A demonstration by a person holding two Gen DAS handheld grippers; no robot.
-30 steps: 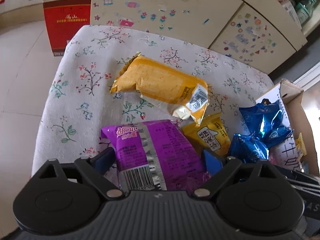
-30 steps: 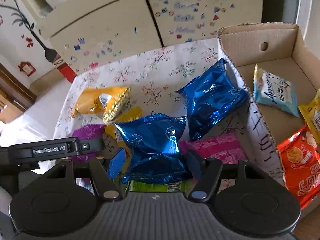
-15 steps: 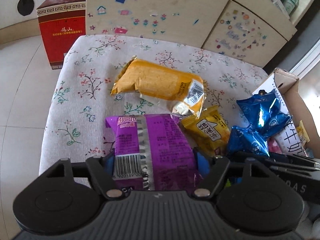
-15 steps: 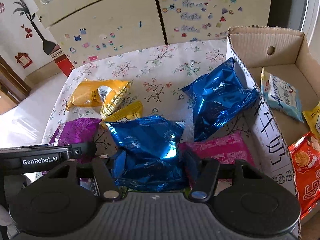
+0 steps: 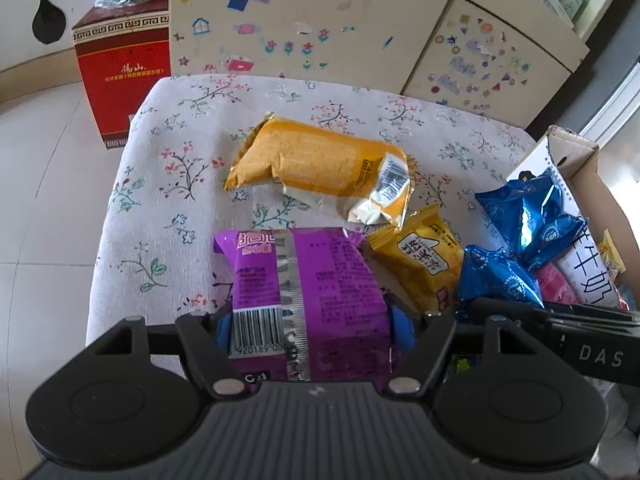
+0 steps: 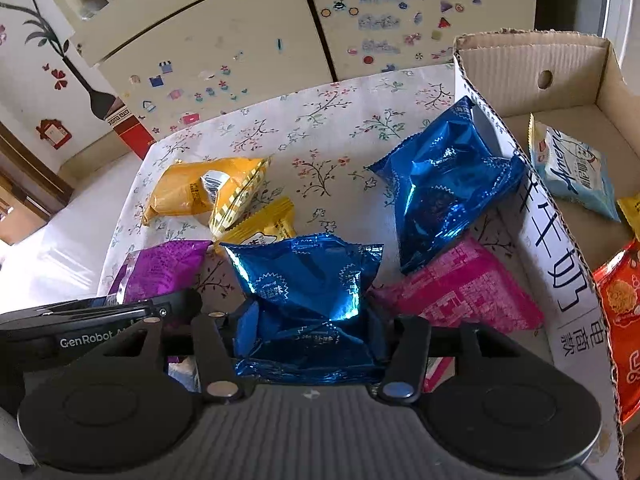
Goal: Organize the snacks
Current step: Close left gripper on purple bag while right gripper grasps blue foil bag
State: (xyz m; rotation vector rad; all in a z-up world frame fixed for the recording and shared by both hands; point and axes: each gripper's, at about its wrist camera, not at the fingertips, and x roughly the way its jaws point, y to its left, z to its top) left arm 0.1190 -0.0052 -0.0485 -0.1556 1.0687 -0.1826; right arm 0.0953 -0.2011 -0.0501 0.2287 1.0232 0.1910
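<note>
While your left gripper (image 5: 312, 326) pinches the purple pack (image 5: 304, 300) between its blue pads, the pack's long axis runs straight away from you along the fingers, its barcode end nearest the camera and its crimped far end pointing toward the long orange pack (image 5: 320, 164). That orange pack lies crosswise on the floral cloth (image 5: 172, 184), its barcode end toward the box (image 6: 560, 80). Your right gripper (image 6: 310, 330) is closed on a blue pack (image 6: 308, 288), squeezing its near end; its top edge faces the far cupboard (image 6: 240, 40). A second blue pack (image 6: 444, 184) leans tilted against the box wall, above a pink pack (image 6: 460, 288). A small yellow pack (image 5: 420, 260) sits between the purple and blue ones.
</note>
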